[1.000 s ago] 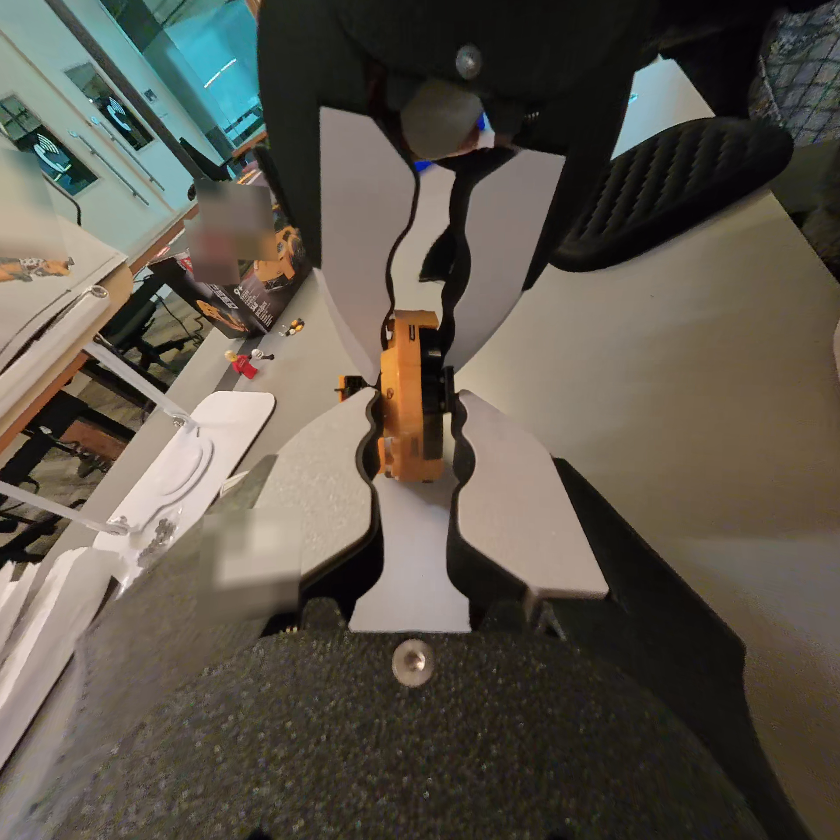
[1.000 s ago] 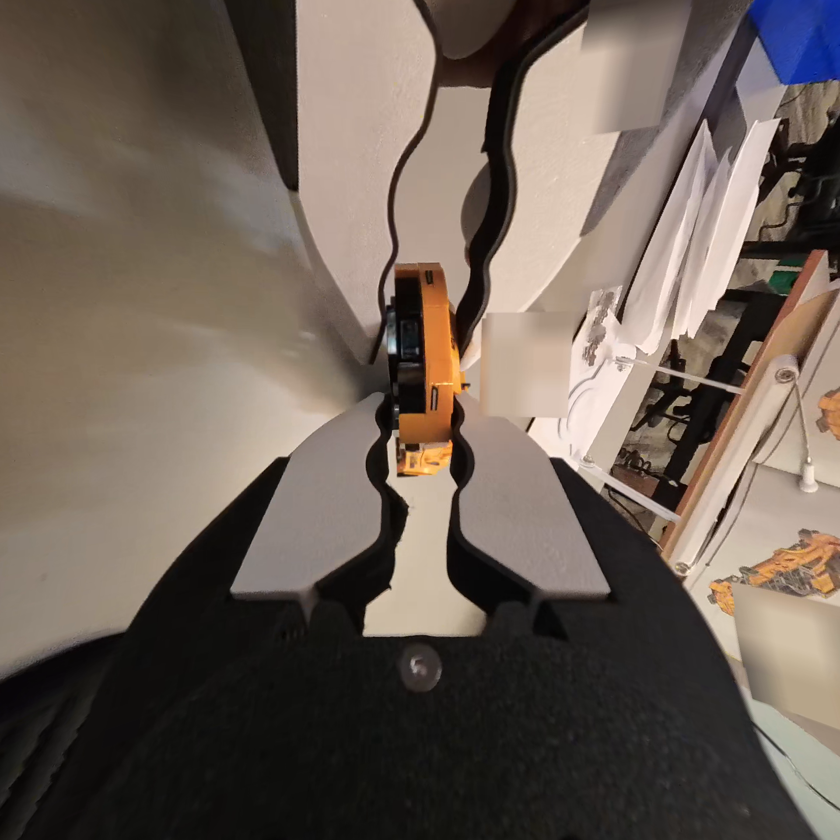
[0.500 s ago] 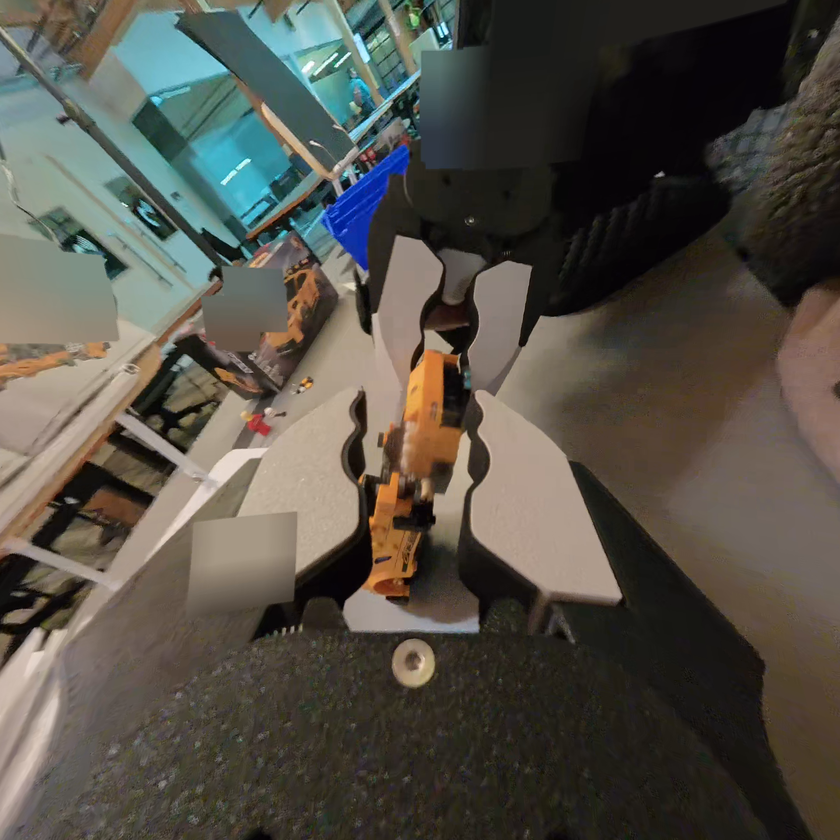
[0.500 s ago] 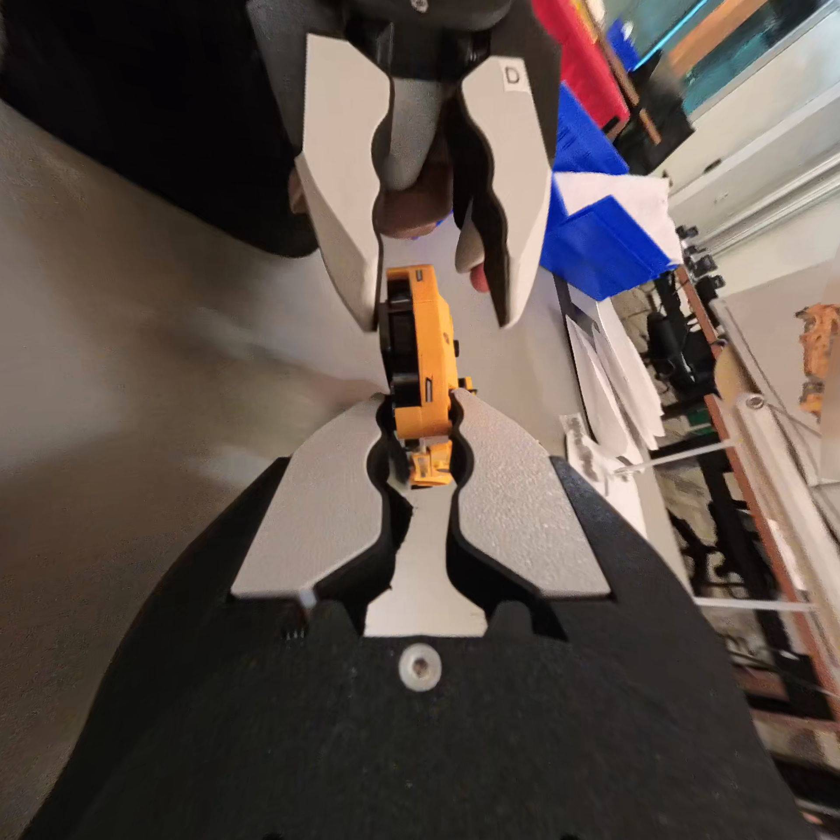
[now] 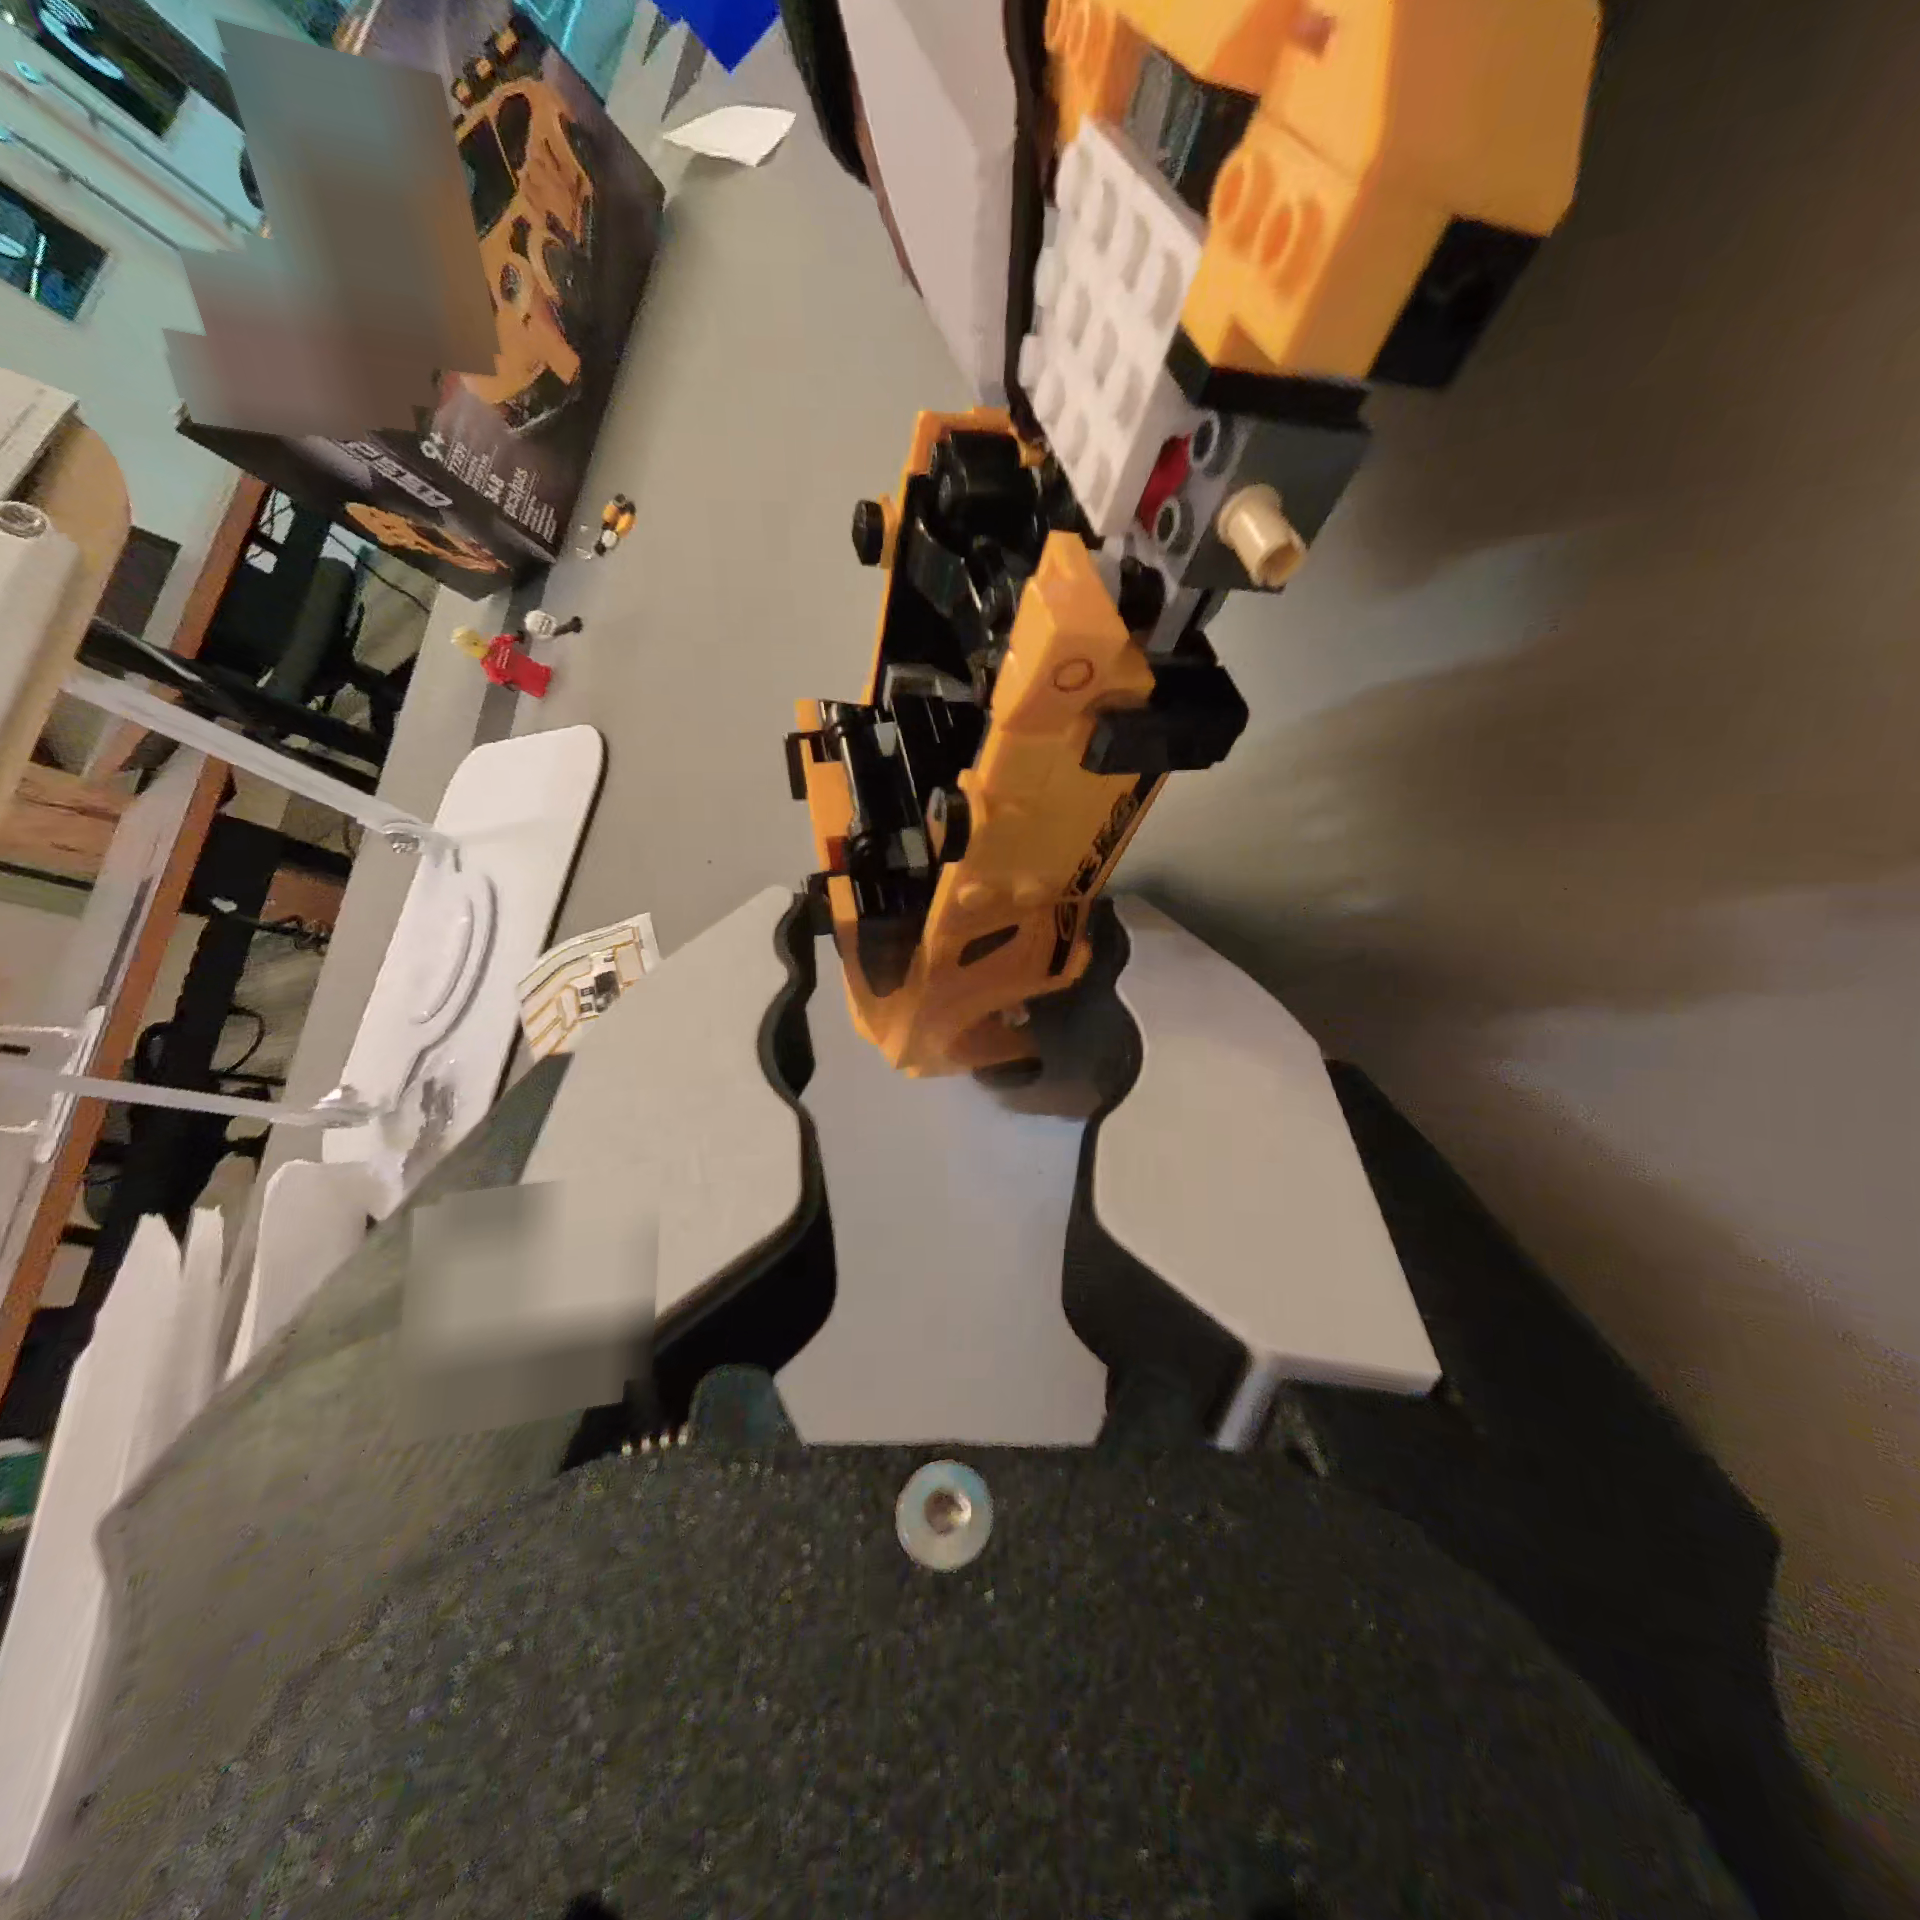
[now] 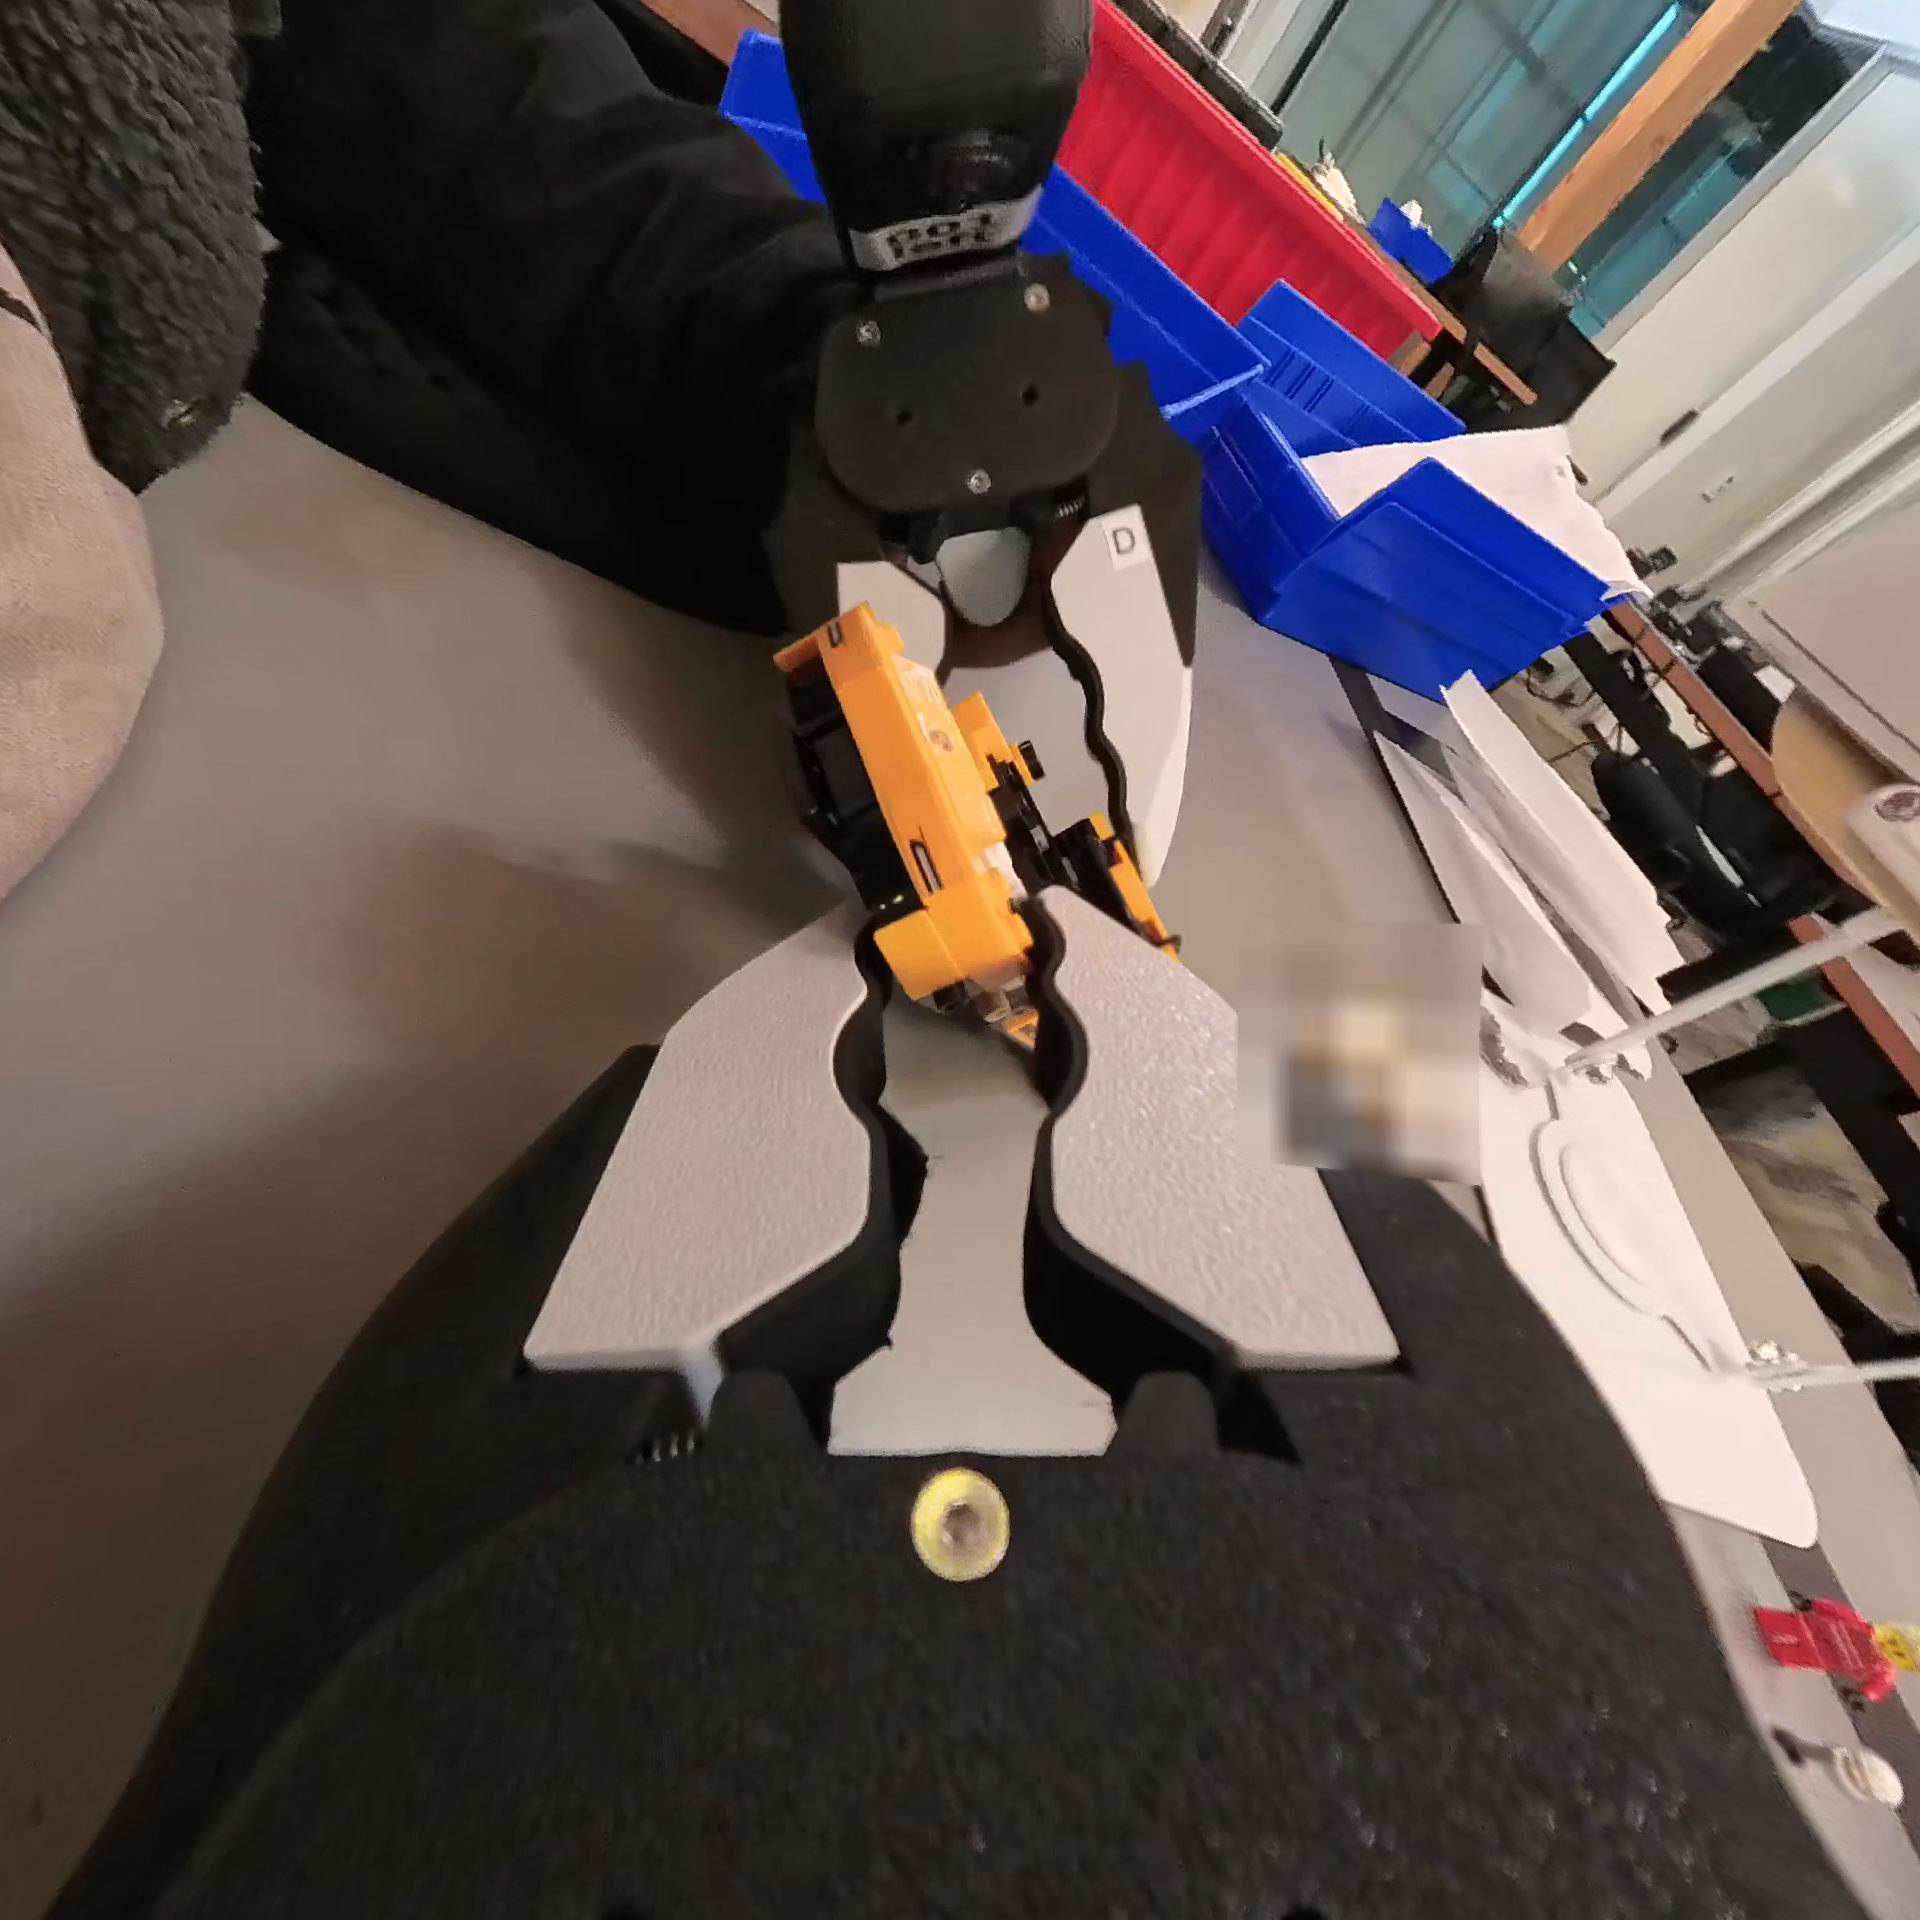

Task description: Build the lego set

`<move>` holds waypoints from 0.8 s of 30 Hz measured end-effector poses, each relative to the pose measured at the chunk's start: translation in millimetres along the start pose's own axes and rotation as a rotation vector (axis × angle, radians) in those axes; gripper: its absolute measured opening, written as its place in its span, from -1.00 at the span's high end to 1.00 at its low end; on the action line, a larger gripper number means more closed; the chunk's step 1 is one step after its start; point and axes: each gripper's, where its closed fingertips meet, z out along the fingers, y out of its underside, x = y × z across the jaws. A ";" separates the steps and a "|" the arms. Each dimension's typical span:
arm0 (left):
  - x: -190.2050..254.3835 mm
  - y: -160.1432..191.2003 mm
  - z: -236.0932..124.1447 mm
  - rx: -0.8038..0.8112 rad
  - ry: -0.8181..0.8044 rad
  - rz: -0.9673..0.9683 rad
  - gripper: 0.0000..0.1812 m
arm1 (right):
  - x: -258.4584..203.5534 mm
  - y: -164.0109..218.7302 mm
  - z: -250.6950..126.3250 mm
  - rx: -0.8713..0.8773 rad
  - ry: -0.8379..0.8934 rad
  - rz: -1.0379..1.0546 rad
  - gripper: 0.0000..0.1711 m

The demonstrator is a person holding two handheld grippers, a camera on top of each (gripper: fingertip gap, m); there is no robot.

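Both tools pinch the orange car: left tool [image 5: 951, 997] its near end, right tool [image 6: 951, 971] the far, long axis tilted above open table [image 5: 1558, 831].

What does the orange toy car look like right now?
The toy car is plastic bricks, mostly orange with black parts inside, plus a white studded plate and a tan peg at one end. It is unfinished, with no wheels visible, and tilted above the grey table. The left hand-held gripper pinches one end; the right hand-held gripper pinches the other.
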 end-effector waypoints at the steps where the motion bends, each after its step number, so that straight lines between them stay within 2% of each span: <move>1: -1.0 0.6 0.8 -0.015 -0.012 -0.002 0.44 | 1.5 2.9 -1.0 -0.008 0.008 0.012 0.72; 5: -4.7 2.5 1.3 -0.069 -0.075 0.033 0.44 | 5.9 18.1 -6.5 -0.073 0.020 0.050 0.68; 8: -10.9 10.6 1.0 -0.161 -0.147 0.072 0.44 | 11.4 31.7 -16.9 -0.137 0.028 0.103 0.56; 11: -16.4 18.0 -2.9 -0.241 -0.198 0.064 0.45 | 17.6 45.3 -30.8 -0.208 0.069 0.135 0.54; 16: -21.2 33.2 -8.9 -0.451 -0.301 0.140 0.45 | 7.8 52.8 -31.0 -0.361 0.090 0.401 0.22; 17: -21.3 33.3 -9.7 -0.463 -0.308 0.141 0.45 | 3.0 52.7 -26.8 -0.381 0.084 0.461 0.13; 19: -20.0 32.8 -11.6 -0.486 -0.315 0.161 0.45 | -0.9 55.4 -18.9 -0.408 0.092 0.531 0.12; 24: -10.7 26.2 -11.7 -0.449 -0.296 0.230 0.45 | 15.6 76.8 -8.3 -0.482 0.101 0.508 0.06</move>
